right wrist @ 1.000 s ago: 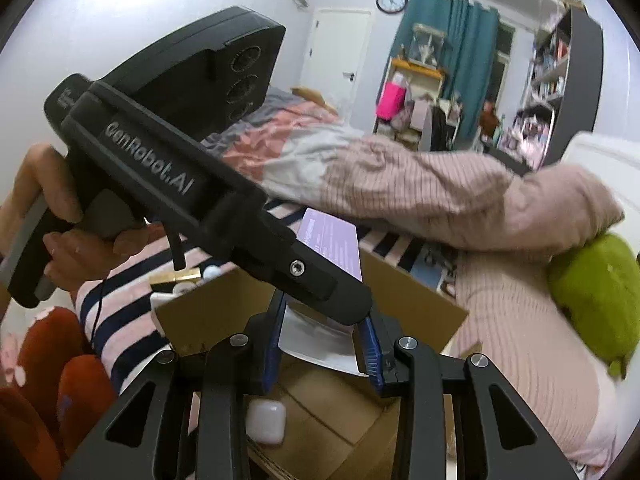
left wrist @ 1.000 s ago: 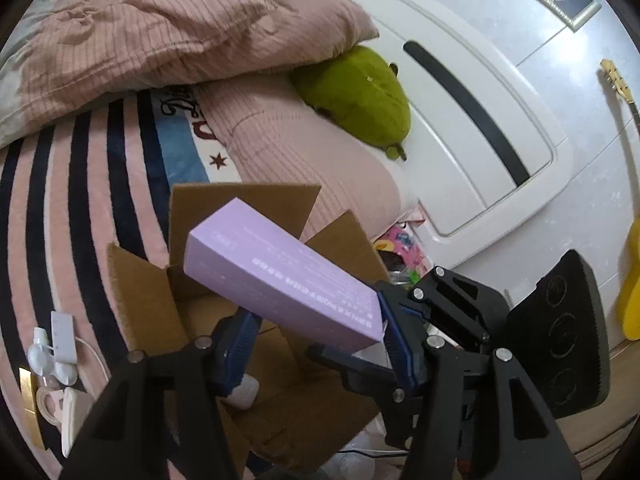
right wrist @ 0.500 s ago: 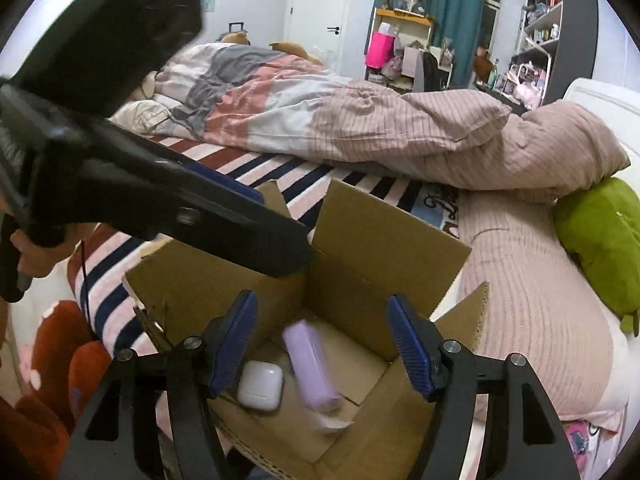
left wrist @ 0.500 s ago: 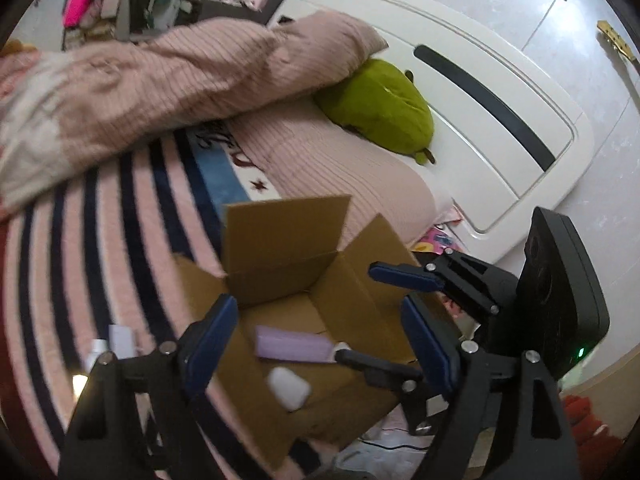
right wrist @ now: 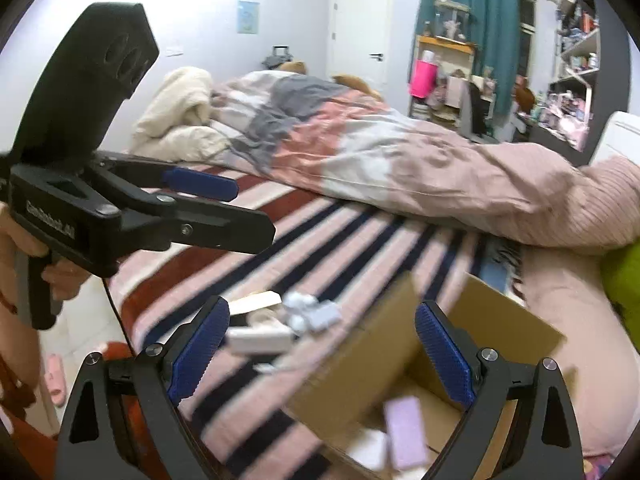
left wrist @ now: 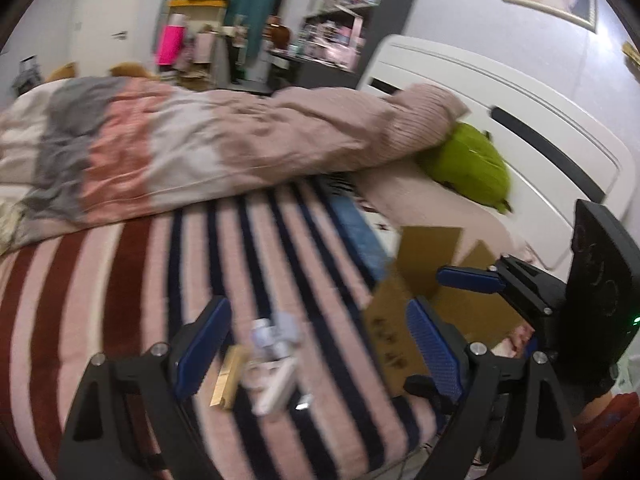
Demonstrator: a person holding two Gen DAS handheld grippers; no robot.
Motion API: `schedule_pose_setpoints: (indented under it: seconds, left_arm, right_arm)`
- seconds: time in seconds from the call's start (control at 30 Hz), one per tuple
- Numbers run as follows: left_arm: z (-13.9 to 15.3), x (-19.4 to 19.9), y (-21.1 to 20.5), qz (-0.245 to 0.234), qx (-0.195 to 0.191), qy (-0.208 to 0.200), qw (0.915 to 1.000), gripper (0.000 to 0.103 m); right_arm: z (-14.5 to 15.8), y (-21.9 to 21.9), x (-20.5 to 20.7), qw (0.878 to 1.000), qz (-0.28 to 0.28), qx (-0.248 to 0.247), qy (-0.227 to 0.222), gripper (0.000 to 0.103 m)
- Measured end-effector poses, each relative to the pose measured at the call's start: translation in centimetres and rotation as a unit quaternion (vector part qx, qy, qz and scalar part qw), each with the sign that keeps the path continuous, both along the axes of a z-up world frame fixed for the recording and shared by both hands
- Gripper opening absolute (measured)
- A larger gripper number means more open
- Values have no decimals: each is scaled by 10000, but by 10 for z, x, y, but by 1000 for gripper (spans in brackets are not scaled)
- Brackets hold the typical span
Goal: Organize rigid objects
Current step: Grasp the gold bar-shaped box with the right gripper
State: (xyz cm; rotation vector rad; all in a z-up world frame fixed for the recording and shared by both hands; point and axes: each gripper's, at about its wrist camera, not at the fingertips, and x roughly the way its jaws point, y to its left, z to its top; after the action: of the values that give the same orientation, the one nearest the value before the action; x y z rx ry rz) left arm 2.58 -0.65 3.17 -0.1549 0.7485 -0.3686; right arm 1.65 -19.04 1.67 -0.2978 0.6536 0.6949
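Note:
The brown cardboard box (right wrist: pixel 400 344) stands open on the striped bed. Inside it lie a lilac box (right wrist: pixel 404 432) and a white case (right wrist: pixel 372 452). My right gripper (right wrist: pixel 320 340) hovers over the box's left flap, jaws opening with nothing between them. A blurred pile of small white items (left wrist: pixel 276 336) and a gold box (left wrist: pixel 228 376) lie on the blanket left of the cardboard box (left wrist: pixel 424 276). Above that pile is my left gripper (left wrist: pixel 316 332), its jaws opening and empty. In the right wrist view the pile (right wrist: pixel 280 320) lies beside the box.
A bunched pink and grey duvet (left wrist: pixel 200 148) crosses the bed behind. A green plush (left wrist: pixel 472 164) lies by the white headboard (left wrist: pixel 520 120). A hand (right wrist: pixel 60 276) holds the left gripper's handle at the bed's edge. Shelves and a desk stand at the far wall.
The left gripper let the lilac box fall into the cardboard box, opened and swung left over the pile. The right gripper released a white flat item and opened wide.

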Motion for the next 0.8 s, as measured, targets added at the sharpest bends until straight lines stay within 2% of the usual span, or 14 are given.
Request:
schedule_pose_setpoints:
  seconds: [0.17, 0.3, 0.5, 0.67, 0.8]
  left_arm:
    - [-26, -11, 52, 650, 168, 22, 9977, 87]
    - [-59, -13, 82, 920, 171, 165, 9955, 87]
    - [-102, -11, 108, 1100, 18, 467, 9928, 87]
    - [-121, -10, 119, 1181, -103, 602, 9911, 87]
    - [-129, -10, 125, 1259, -121, 642, 9899, 87]
  right_arm:
    - [-16, 53, 0, 9995, 287, -138, -8, 94]
    - [-47, 87, 6, 9959, 715, -123, 532, 94]
    - [-104, 116, 25, 9891, 895, -403, 1095, 93]
    - [-135, 132, 50, 9838, 960, -660, 1363, 93]
    - [-157, 145, 66, 9743, 983, -680, 1908, 93]
